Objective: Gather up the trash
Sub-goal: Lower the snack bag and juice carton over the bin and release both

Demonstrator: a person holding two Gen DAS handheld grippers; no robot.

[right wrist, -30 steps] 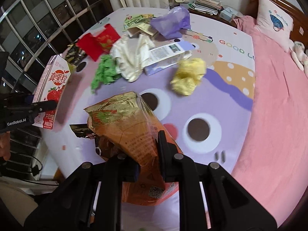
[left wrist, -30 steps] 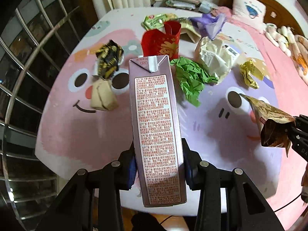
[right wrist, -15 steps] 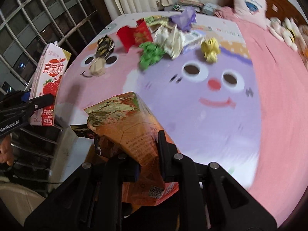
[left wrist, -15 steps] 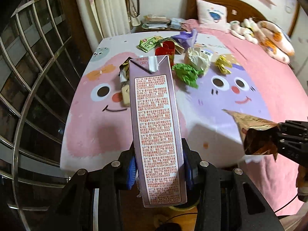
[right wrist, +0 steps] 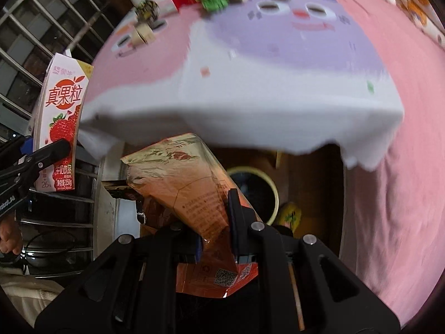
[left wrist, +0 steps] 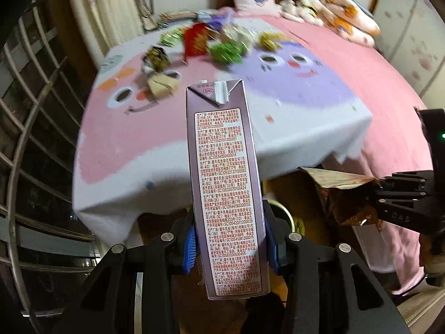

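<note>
My left gripper [left wrist: 229, 239] is shut on a tall milk carton [left wrist: 225, 183], held upright in front of the table edge; the carton's strawberry side shows in the right wrist view [right wrist: 59, 122]. My right gripper [right wrist: 215, 222] is shut on an orange foil snack bag [right wrist: 189, 189], which also shows at the right of the left wrist view [left wrist: 342, 197]. Below the table edge stands a round bin [right wrist: 274, 192] with a pale rim and dark inside, just beyond the bag. Several crumpled wrappers, among them a green wad [left wrist: 225, 51] and a red packet [left wrist: 194, 40], lie at the table's far end.
The table [left wrist: 125, 144] has a pink and purple cartoon cloth that hangs over its near edge. A metal window grille [left wrist: 30, 128] is on the left. A pink bed [left wrist: 389, 89] with a pillow and soft toys lies to the right. A yellow object [right wrist: 290, 214] lies by the bin.
Both grippers have pulled back and down from over the table to below its near edge, still holding the carton and the bag. The bin has come into view.
</note>
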